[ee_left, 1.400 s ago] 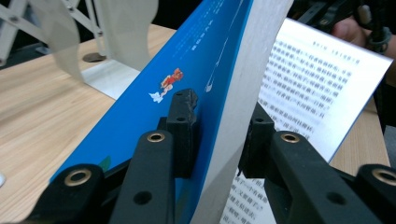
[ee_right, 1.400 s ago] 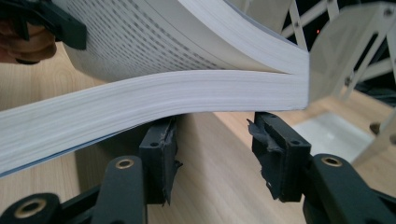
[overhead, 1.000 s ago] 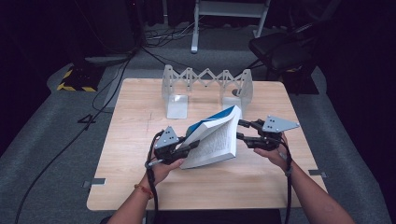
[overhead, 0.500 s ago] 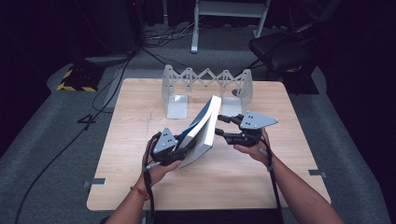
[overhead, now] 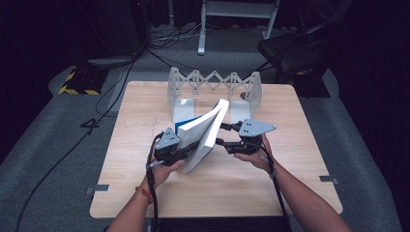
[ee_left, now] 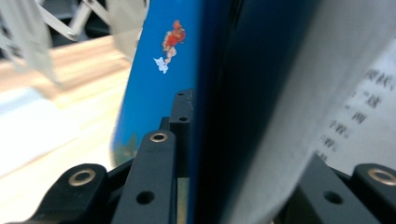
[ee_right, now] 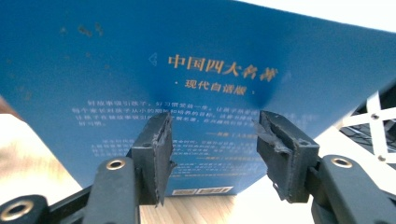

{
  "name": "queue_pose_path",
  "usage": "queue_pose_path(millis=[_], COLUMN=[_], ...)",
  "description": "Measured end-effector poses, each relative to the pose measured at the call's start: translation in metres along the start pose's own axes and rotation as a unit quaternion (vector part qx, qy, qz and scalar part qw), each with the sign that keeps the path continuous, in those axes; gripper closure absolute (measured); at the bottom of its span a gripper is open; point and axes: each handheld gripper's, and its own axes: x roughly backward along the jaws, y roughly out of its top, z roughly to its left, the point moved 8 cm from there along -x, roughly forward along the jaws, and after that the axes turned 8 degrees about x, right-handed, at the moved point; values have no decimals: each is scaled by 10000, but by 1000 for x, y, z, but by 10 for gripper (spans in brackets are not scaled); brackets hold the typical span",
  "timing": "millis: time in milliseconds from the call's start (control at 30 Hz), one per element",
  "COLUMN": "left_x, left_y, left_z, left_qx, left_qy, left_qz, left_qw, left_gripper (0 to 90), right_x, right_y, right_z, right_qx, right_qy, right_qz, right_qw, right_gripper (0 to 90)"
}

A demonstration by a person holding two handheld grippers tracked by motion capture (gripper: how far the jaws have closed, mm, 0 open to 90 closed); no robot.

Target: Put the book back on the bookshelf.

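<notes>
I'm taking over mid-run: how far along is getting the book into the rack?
Done: the book is off the table, tipped nearly upright. In hand: the left gripper is clamped on its lower edge; the right gripper, jaws apart and just opening, faces its blue back cover. Left: carrying it to the folding rack behind and standing it inside.

A blue-covered paperback book (overhead: 205, 133) stands tilted on its lower edge near the desk's (overhead: 290, 183) middle, pages fanning slightly, gold Chinese lettering on its back.

Gold print on blue book cover (ee_right: 205, 93)
Reads "中国四大名著" upper centre, "· 现代白话版 ·" beneath; smaller text and barcode below illegible.
</notes>
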Motion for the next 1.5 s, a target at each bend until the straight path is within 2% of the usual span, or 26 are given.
queue_pose_path(millis=[33,100,200,333,400,567,600,667,800,900,1033,1100,1167,1200,1267,1400,1467,1500], left_x=[-1,-4,-14,-36,-48,-73,-78,-84,-93,-93,-82,-75,-71,-67,-60,-46,-45,-46], left_y=[0,0,1,3,4,8,9,10,12,13,16,17,17,14,9,-3,-11,-15], left_z=[-1,-5,-16,-39,-51,-68,-72,-76,-80,-81,-83,-84,-85,-86,-89,-95,-101,-104], left_qx=[83,77,134,82,95,-106,-121,-105,-223,-295,-458,-555,-635,-748,-887,-1162,-1203,-1232], left_qy=[-87,-162,-423,-837,-1060,-1272,-1364,-1430,-1372,-1334,-1312,-1294,-1272,-1244,-1097,-794,-802,-790], left_qz=[-53,-31,-49,21,21,87,103,118,101,114,97,103,169,302,449,598,734,769], left_qw=[9999,9998,9990,9965,9943,9918,9905,9896,9902,9906,9902,9900,9897,9889,9890,9882,9868,9862], left_gripper=[727,723,722,723,724,724,721,710,708,688,606,581,552,552,439,326,226,226], right_x=[1,6,18,44,57,89,93,104,113,117,116,112,111,110,106,102,98,98], right_y=[-1,-4,-10,-14,-16,-26,-28,-34,-40,-44,-43,-44,-42,-41,-38,-39,-41,-41], right_z=[0,-1,-3,-7,-11,-16,-17,-17,-20,-23,-19,-16,-14,-12,-5,4,8,8], right_qx=[0,6,-30,39,39,-9,-8,-57,-159,-286,-227,-203,-194,-178,-94,-61,-69,-69], right_qy=[-28,-110,-205,-389,-453,-754,-777,-854,-960,-968,-1052,-1021,-992,-949,-854,-722,-621,-621], right_qz=[0,25,23,-47,-42,-12,13,37,50,-31,-112,-37,-77,-86,-74,-39,31,31], right_qw=[10000,9999,9998,9992,9990,9972,9970,9963,9952,9949,9941,9946,9948,9953,9963,9974,9980,9980], right_gripper=[462,463,462,456,447,447,447,446,446,422,433,430,433,435,434,440,438,438])
